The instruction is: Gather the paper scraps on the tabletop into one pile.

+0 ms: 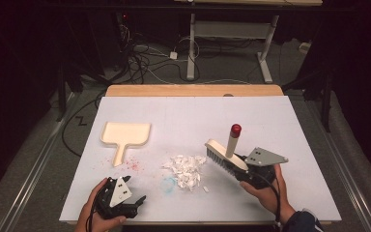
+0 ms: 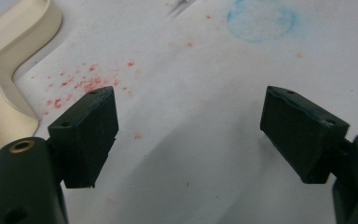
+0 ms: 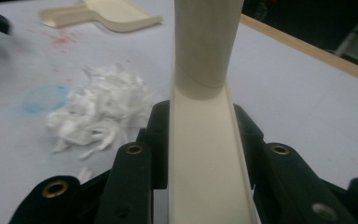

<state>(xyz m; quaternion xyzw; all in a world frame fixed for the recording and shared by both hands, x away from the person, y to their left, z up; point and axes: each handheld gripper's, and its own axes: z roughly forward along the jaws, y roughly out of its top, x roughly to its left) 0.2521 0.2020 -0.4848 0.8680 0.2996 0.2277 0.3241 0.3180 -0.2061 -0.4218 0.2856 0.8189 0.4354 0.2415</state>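
My right gripper [image 3: 200,154] had its jaws clamped on the back of the brush [image 1: 225,155], one pad on each long side of the cream block, with the round handle rising up past them to its red tip [image 1: 235,129]. That block looked stiff and light, and smooth enough to twist in the pads, so I judged a hold across its flat sides, near the handle's root, the safest. The bristles pointed down toward the table [image 1: 294,145], just beside the heap of paper scraps [image 1: 186,170]. The scraps looked featherlight and loose, likely to scatter under a hard stroke. My left gripper [image 2: 191,123] hung over the sheet with its jaws wide and nothing between them. The dustpan [image 1: 125,136] lay near it, rigid plastic, best taken by its flat handle.
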